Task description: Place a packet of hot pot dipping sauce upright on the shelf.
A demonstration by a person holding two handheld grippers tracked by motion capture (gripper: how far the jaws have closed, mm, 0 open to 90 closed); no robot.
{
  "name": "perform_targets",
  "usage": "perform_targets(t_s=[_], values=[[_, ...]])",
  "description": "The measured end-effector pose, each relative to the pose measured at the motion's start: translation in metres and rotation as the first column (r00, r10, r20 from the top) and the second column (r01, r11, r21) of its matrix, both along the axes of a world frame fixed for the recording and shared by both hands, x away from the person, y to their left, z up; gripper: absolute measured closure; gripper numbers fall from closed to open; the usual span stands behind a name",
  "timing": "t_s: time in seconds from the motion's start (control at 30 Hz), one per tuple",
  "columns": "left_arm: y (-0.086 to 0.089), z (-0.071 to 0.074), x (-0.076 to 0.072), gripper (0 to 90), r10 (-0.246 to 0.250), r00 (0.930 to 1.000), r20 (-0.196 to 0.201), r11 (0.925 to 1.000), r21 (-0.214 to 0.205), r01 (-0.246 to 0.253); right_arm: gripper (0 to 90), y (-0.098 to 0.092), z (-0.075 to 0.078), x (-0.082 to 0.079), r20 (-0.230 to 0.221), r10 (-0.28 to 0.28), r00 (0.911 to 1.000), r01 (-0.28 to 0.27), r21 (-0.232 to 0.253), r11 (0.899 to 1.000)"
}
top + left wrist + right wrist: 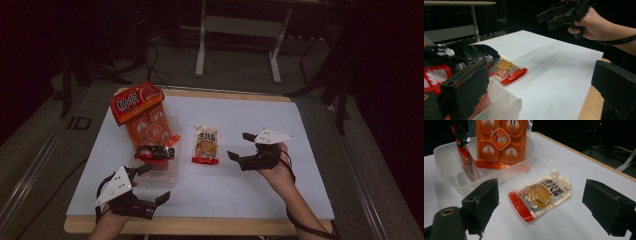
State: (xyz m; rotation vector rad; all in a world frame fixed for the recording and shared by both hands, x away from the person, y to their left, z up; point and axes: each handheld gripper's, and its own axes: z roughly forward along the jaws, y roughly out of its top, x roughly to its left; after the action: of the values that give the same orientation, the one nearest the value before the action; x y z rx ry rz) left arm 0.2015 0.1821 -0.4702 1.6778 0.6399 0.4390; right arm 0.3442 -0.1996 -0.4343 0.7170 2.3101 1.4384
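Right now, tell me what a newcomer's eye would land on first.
The big orange snack bag stands propped in the clear plastic bin at the table's left. Beside it the small spouted sauce pouch with a red base lies flat on the white sheet, framed by the right gripper and its open jaws.

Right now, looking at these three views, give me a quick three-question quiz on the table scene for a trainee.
1. True or false: the spouted pouch lies inside the clear bin.
2. Which gripper faces the pouch with its jaws apart? A) left gripper B) right gripper
3. Fill in: the tall orange pack stands in the ____.

Key:
1. False. It lies flat on the white sheet, beside the bin.
2. B. In the right gripper view the pouch sits between the open jaws, untouched.
3. Bin. A dark packet is in there too.
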Motion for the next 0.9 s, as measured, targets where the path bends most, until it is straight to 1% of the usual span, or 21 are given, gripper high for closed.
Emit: perform_targets(t_s=[0.07,0.2,0.23,0.27,0.3,0.37,0.43,0.47,0.5,0.53,0.57,0.6,0.67,0.7,0.73,0.77,0.83,0.87,0.9], values=[[0.0,-0.003,-0.003,1.8,0.006,1.0,-0.002,1.0,-0.005,-0.006,13.7,0.003,-0.001,0.005,0.0,-0.007,1.0,0.007,-0.002,1.0],[0.001,-0.009,-0.008,1.8,0.014,0.9997,-0.02,0.9999,-0.007,-0.014,15.0,0.009,-0.002,0.017,-0.012,-0.012,0.9999,0.012,-0.012,1.0],[0.001,-0.009,-0.008,1.8,0.014,0.9997,-0.02,0.9999,-0.007,-0.014,15.0,0.009,-0.002,0.017,-0.012,-0.012,0.9999,0.012,-0.012,1.0],[0.001,-0.013,-0.01,1.8,0.02,0.9993,-0.032,0.9998,-0.003,-0.02,15.0,0.01,-0.003,0.02,-0.017,-0.012,0.9998,0.012,-0.009,1.0],[0.0,-0.015,-0.01,1.8,0.022,0.9992,-0.033,0.9998,-0.002,-0.022,16.7,0.013,-0.004,0.027,-0.025,-0.019,0.9995,0.019,-0.014,1.0],[0.0,-0.017,-0.012,1.8,0.038,0.999,-0.023,0.9992,0.009,-0.038,17.2,0.016,-0.007,0.034,-0.039,-0.022,0.999,0.021,-0.005,1.0],[0.0,-0.02,-0.013,1.8,0.05,0.9987,-0.008,0.9986,0.016,-0.05,21.7,0.018,-0.01,0.042,-0.051,-0.024,0.9984,0.024,-0.008,1.0],[0.0,-0.02,-0.014,1.8,0.057,0.9984,-0.006,0.9983,0.015,-0.057,22.1,0.02,-0.012,0.045,-0.059,-0.028,0.9979,0.028,-0.003,1.0],[0.0,-0.021,-0.015,1.8,0.056,0.9984,-0.008,0.9984,0.005,-0.056,22.9,0.022,-0.014,0.049,-0.066,-0.033,0.9973,0.033,-0.002,0.999],[0.0,-0.022,-0.015,1.8,0.053,0.9985,-0.013,0.9986,-0.002,-0.053,27.2,0.023,-0.016,0.052,-0.079,-0.034,0.9963,0.034,-0.006,0.999],[0.0,-0.022,-0.016,1.8,0.051,0.9986,-0.015,0.9987,0.002,-0.051,29.4,0.025,-0.019,0.056,-0.084,-0.039,0.9957,0.038,-0.013,0.999],[0.0,-0.023,-0.017,1.8,0.05,0.9986,-0.013,0.9987,0.01,-0.05,29.5,0.027,-0.021,0.059,-0.08,-0.047,0.9957,0.045,-0.02,0.999],[0.001,-0.024,-0.019,1.8,0.049,0.9986,-0.018,0.9988,0.008,-0.049,33.8,0.032,-0.026,0.065,-0.089,-0.043,0.9952,0.039,-0.037,0.999],[0.001,-0.025,-0.019,1.8,0.049,0.9985,-0.024,0.9988,0.005,-0.049,34.3,0.035,-0.027,0.067,-0.085,-0.047,0.9953,0.044,-0.045,0.998],[0.002,-0.026,-0.02,1.8,0.049,0.9985,-0.024,0.9987,0.013,-0.049,36.1,0.037,-0.029,0.07,-0.093,-0.04,0.9948,0.036,-0.047,0.998],[0.002,-0.026,-0.021,1.8,0.056,0.9981,-0.026,0.9984,0.015,-0.055,36.2,0.04,-0.03,0.073,-0.098,-0.034,0.9946,0.029,-0.052,0.998],[0.002,-0.027,-0.021,1.8,0.062,0.9978,-0.025,0.998,0.014,-0.062,37.1,0.043,-0.032,0.075,-0.095,-0.037,0.9948,0.031,-0.06,0.998],[0.004,-0.027,-0.023,1.8,0.075,0.997,-0.022,0.9971,0.015,-0.074,39.3,0.046,-0.033,0.077,-0.1,-0.032,0.9945,0.026,-0.065,0.998],[0.005,-0.027,-0.023,1.8,0.079,0.9966,-0.022,0.9968,0.012,-0.079,39.3,0.05,-0.034,0.082,-0.103,-0.032,0.9942,0.025,-0.068,0.997]])
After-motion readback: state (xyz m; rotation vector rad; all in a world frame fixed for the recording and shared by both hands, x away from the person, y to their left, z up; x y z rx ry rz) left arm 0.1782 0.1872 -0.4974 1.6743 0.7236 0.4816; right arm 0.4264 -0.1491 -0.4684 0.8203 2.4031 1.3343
